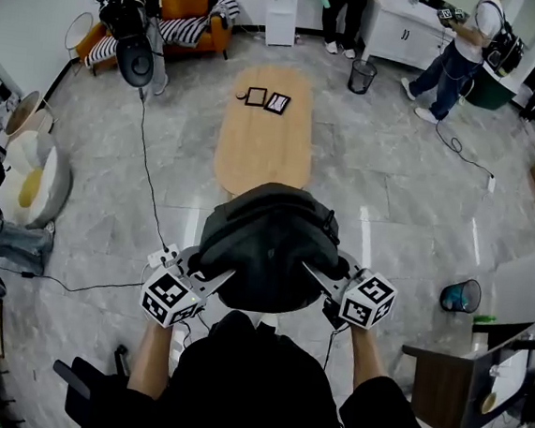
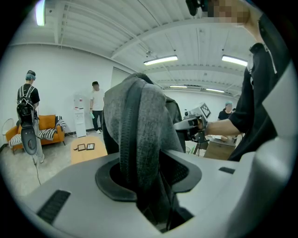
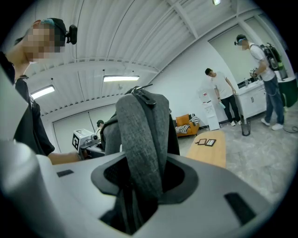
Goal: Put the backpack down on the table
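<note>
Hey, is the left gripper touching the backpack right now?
Touching. In the left gripper view, the left gripper has its fingers pressed on a grey fold of the backpack that runs down between them.

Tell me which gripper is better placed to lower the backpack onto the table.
Neither alone: left gripper and right gripper each clamp one side of the backpack, table centred ahead.

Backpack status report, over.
Left tongs, right tongs shut on backpack. Not yet on table. Two frames at far end.
</note>
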`<state>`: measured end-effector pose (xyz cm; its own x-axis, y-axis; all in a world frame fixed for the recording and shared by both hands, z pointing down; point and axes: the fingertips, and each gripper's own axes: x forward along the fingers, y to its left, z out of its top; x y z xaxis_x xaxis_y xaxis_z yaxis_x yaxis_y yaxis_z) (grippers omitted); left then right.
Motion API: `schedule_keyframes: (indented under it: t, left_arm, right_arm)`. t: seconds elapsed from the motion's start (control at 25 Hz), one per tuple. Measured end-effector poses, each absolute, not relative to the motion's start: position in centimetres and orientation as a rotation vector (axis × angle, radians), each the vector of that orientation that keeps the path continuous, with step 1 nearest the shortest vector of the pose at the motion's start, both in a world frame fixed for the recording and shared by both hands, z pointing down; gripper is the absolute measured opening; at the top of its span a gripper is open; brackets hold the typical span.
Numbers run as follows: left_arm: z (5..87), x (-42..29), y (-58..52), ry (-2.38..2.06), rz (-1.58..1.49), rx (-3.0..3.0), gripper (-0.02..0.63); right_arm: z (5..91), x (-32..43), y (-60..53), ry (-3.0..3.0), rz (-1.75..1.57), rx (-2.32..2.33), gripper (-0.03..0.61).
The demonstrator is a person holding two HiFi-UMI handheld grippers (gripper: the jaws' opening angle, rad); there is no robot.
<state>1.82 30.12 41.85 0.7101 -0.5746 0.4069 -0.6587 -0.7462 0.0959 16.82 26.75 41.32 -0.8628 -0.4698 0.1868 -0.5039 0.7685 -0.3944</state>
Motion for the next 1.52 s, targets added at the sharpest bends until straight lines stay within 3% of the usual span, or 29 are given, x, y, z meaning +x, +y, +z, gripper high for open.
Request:
schedule_keyframes:
  t: [1.52]
  left_arm:
    - [43.0, -1.8, 19.0, -0.918, 0.514, 2.679, 0.164]
  right_arm:
    - [42.1, 13.2, 16.1, -2.827, 0.693, 0.808, 0.163]
